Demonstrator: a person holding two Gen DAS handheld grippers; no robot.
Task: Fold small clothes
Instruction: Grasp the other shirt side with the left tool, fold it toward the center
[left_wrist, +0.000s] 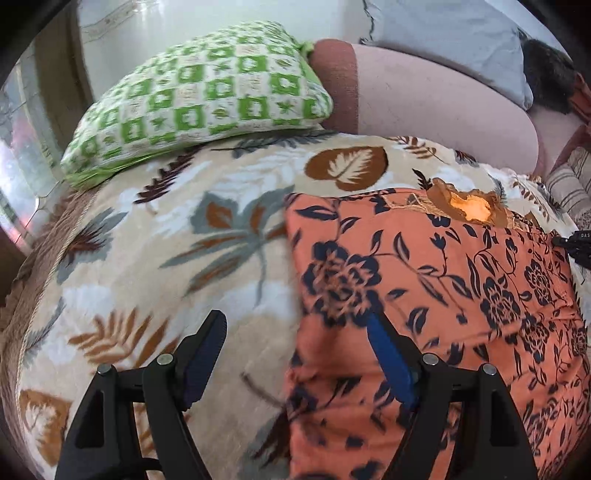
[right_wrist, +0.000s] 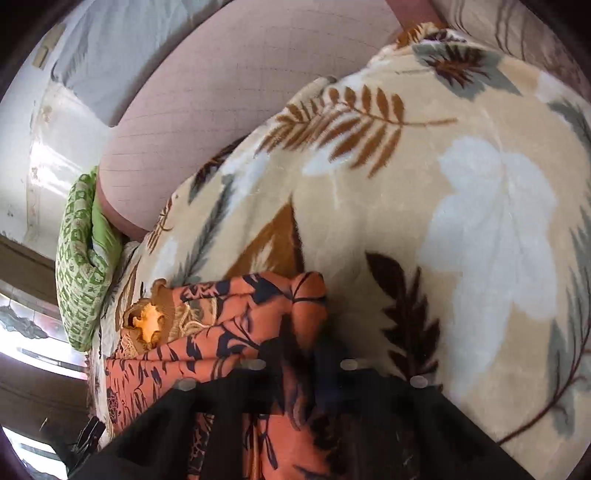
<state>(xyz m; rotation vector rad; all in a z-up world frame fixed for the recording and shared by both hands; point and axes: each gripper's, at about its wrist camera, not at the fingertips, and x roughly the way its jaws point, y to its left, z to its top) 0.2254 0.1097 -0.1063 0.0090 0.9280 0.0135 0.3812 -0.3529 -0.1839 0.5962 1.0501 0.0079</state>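
Observation:
An orange garment with dark blue flowers (left_wrist: 424, 295) lies spread on a leaf-print blanket (left_wrist: 147, 240), its embroidered neckline (left_wrist: 469, 206) at the far side. My left gripper (left_wrist: 295, 317) hovers open above the garment's left edge, with one blue-padded finger (left_wrist: 388, 358) over the cloth and the other (left_wrist: 205, 350) over the blanket. In the right wrist view the garment's corner (right_wrist: 303, 295) is bunched into folds that run into my right gripper (right_wrist: 299, 350). That gripper is blurred, its dark fingers close together on the cloth. Its black tip also shows at the garment's right edge (left_wrist: 576, 243).
A green-and-white checked pillow (left_wrist: 199, 96) lies at the blanket's far left. Behind it stretch a pink bolster (left_wrist: 424, 92) and a grey pillow (left_wrist: 461, 40). Striped cloth (left_wrist: 569, 184) sits at the far right. The blanket (right_wrist: 461, 221) extends widely to the garment's right.

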